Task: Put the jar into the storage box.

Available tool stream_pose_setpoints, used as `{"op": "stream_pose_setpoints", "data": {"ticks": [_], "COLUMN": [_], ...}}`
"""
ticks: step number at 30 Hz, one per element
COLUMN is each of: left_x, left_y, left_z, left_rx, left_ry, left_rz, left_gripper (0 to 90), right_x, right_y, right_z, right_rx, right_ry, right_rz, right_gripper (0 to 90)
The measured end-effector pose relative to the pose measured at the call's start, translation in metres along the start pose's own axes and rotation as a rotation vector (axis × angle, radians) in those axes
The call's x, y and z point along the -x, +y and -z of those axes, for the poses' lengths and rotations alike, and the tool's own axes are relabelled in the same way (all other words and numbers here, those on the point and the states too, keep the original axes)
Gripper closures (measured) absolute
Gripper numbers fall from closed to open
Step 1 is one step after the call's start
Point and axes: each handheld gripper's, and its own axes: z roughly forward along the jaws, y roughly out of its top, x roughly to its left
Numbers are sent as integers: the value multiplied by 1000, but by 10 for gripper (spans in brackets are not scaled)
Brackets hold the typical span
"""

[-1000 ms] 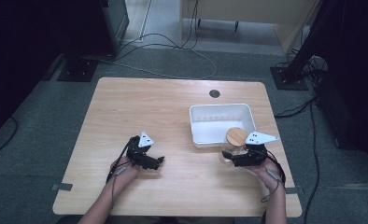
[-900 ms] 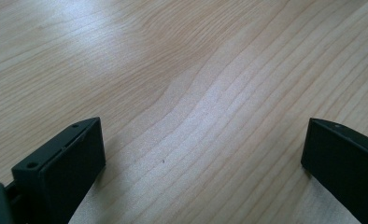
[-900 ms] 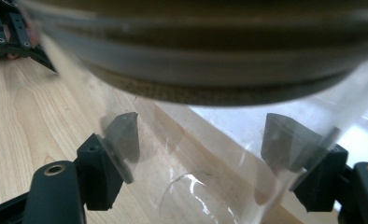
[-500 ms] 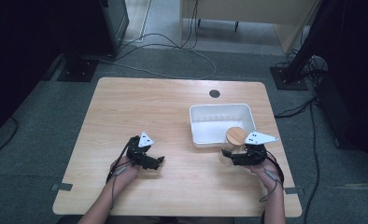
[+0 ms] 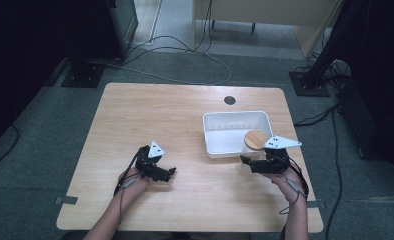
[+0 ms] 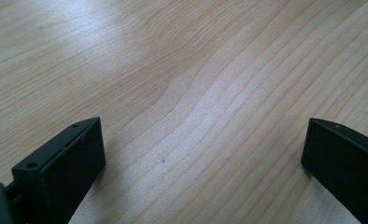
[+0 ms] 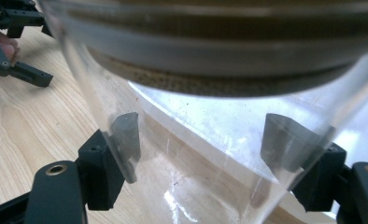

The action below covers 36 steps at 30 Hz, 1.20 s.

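Seen from the high view: a pale wooden bench (image 5: 175, 125) on grey floor, with a white rectangular tray (image 5: 212, 137) right of centre and a small dark round hole (image 5: 229, 100) near the far edge. Just against the tray's near right corner, a clear glass jar (image 5: 255, 150) with a round wooden lid (image 5: 256, 139), standing on the bench outside the tray. Right claw (image 5: 249, 162), held in a hand from the bottom right, closed around the lower body of that jar, grey three-cornered plate above it. In the right gripper view, both black jaws pressed to the curved glass on either side, pads visible through the wall, the lid's cork-like band (image 7: 219, 79) across the top; whether the jar is lifted or resting, impossible to tell. Left claw (image 5: 167, 172) low over bare wood, well apart from tray and jar, near the bench's front left. In the left gripper view, jaws spread wide with nothing between them but wood grain (image 6: 196, 107). Dark cables (image 5: 185, 55) trailing over the floor beyond the bench.
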Motion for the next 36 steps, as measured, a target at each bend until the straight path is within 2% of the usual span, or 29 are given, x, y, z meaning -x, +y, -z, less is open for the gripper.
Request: {"op": "stream_pose_setpoints", "data": {"ticks": [4,5,10,12,13,15,17,19,20,21,25,26,27,28,31,33,36], "left_x": [0,0,0,0,0,0,0,0,0,0,0,0,0,0,0,0,0], "left_y": [0,0,0,0,0,0,0,0,0,0,0,0,0,0,0,0,0], "left_z": [0,0,0,0,0,0,0,0,0,0,0,0,0,0,0,0,0], "left_rx": [0,0,0,0,0,3,2,2,2,2,2,2,2,2,0,0,0], "left_ry": [0,0,0,0,0,0,0,1,1,1,1,1,1,1,0,0,0], "left_rz": [0,0,0,0,0,3,2,1,1,1,0,0,0,0,0,0,0], "left_gripper": [0,0,0,0,0,0,0,0,0,0,0,0,0,0,0,0,0], "right_x": [-2,-4,-6,-9,-9,-11,-11,-13,-13,-13,-14,-14,-12,-12,-7,-4,-3], "right_y": [4,7,13,18,18,22,23,26,26,26,26,26,24,24,18,13,10], "right_z": [2,6,11,16,16,19,20,21,21,20,13,13,8,8,-5,-14,-21], "right_rx": [-8,1,30,55,55,91,107,167,167,202,252,252,285,285,337,348,360], "right_ry": [-19,-39,-55,-89,-89,-130,-138,-171,-171,-198,-246,-246,-277,-277,-316,-341,-359], "right_rz": [-6,-2,-11,-19,-19,-17,-19,-23,-23,-17,-16,-16,-22,-22,-59,-82,-80], "right_gripper": [250,251,251,252,252,252,252,252,252,253,253,253,253,253,254,254,254]}}
